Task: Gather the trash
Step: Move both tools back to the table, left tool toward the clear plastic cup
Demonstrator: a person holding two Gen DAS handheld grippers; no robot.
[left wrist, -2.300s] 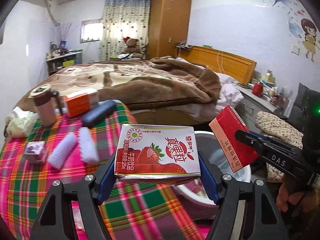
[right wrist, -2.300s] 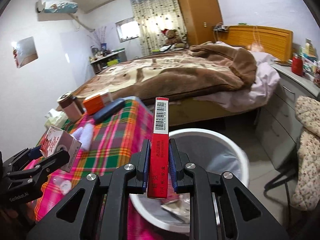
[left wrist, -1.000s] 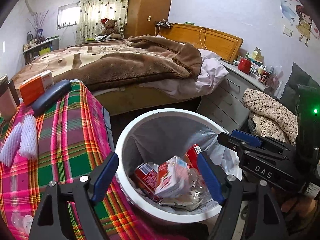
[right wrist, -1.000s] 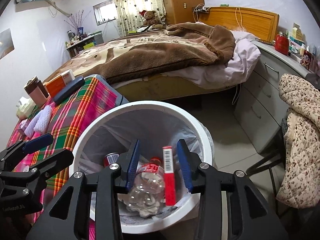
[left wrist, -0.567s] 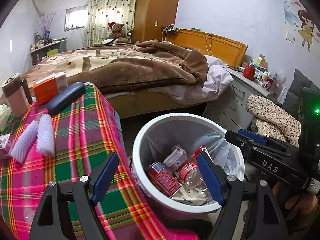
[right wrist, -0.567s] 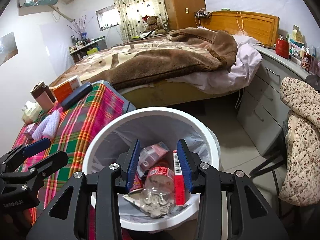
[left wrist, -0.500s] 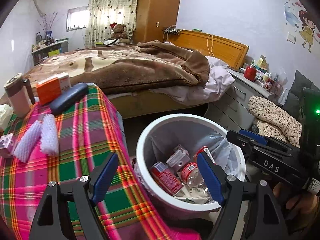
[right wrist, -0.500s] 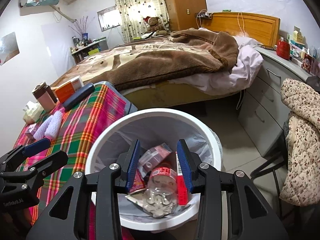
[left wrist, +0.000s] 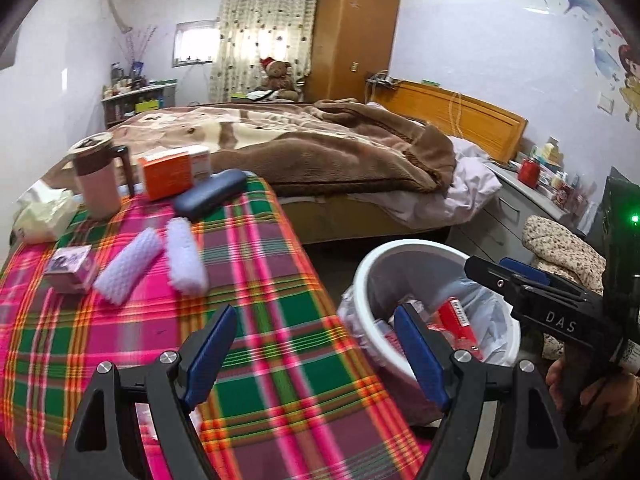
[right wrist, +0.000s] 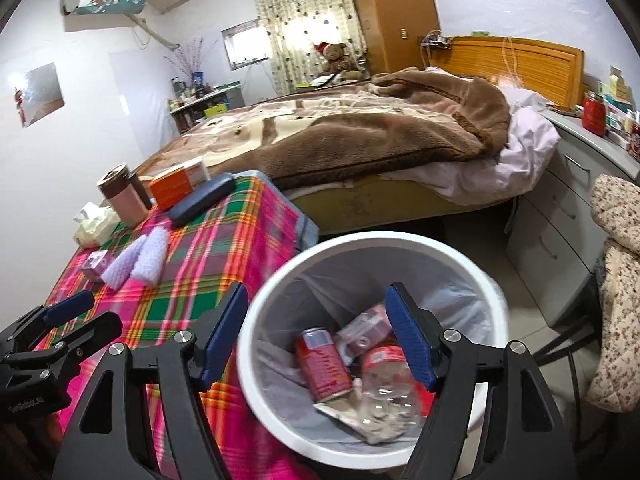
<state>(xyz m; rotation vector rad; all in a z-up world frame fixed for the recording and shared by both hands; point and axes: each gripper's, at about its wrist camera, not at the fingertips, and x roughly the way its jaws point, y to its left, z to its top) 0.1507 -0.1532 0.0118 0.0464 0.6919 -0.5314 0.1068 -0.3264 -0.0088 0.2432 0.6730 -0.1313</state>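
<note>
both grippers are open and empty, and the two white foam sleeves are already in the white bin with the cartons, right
Not quite. The two white foam sleeves are not in the white bin; they lie on the plaid tablecloth, as the left wrist view shows. The rest holds: left gripper and right gripper have jaws open and empty.
</note>
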